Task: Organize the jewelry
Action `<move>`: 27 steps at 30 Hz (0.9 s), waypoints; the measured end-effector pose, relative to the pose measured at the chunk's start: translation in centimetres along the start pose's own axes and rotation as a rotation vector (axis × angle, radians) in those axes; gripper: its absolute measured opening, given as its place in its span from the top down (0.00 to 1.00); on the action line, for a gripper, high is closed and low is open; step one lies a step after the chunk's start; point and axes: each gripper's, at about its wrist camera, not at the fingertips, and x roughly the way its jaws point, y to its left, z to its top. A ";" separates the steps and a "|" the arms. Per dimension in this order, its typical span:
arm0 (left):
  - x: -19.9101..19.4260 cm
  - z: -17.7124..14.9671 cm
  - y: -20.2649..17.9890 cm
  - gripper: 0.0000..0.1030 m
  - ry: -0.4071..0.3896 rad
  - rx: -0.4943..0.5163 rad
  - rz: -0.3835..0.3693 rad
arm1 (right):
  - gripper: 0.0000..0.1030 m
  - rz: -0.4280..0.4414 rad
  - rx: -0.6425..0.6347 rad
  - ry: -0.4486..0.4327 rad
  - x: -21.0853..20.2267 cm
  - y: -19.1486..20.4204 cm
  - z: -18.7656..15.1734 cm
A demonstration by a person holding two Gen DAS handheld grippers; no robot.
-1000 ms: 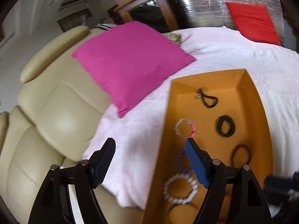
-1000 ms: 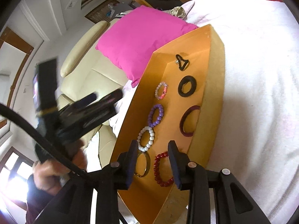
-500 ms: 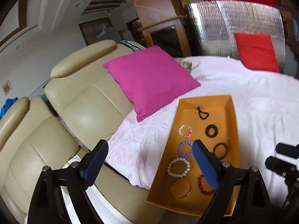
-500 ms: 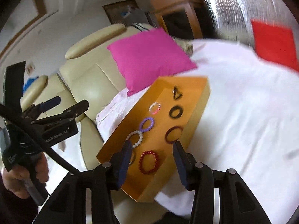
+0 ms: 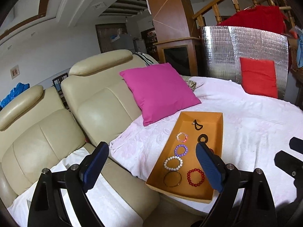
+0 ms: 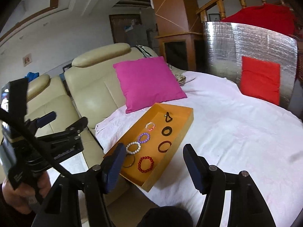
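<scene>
Orange tray [image 5: 218, 147] sits farther off now — both grippers [image 5: 152, 163] [image 6: 154, 168] pulled back, spread, empty — bracelets [image 6: 145, 164] look sorted.

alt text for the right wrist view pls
An open orange rectangular tray on a white bedspread holds eight bracelets and rings in two rows. The open right gripper frames it, empty; the left gripper is at left, near a magenta square pillow and cream leather sofa.

Bracelets [image 5: 173, 163] lie in two rows inside orange tray [image 5: 219, 132].

Cream leather sofa [image 5: 56, 124], wooden pillar [image 5: 170, 13]
</scene>
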 end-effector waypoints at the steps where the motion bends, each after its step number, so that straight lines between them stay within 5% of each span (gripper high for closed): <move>1: -0.4 -0.1 0.1 0.09 -0.005 0.000 0.006 | 0.35 -0.006 0.008 -0.001 -0.3 0.2 -0.1; 12: -3.5 0.2 0.3 0.04 -0.070 -0.012 0.024 | 0.34 -0.107 -0.025 -0.035 -0.8 1.6 -1.0; 27: -4.3 0.3 0.6 0.04 -0.085 -0.004 0.030 | 0.34 -0.114 -0.019 -0.049 -1.0 1.8 -0.8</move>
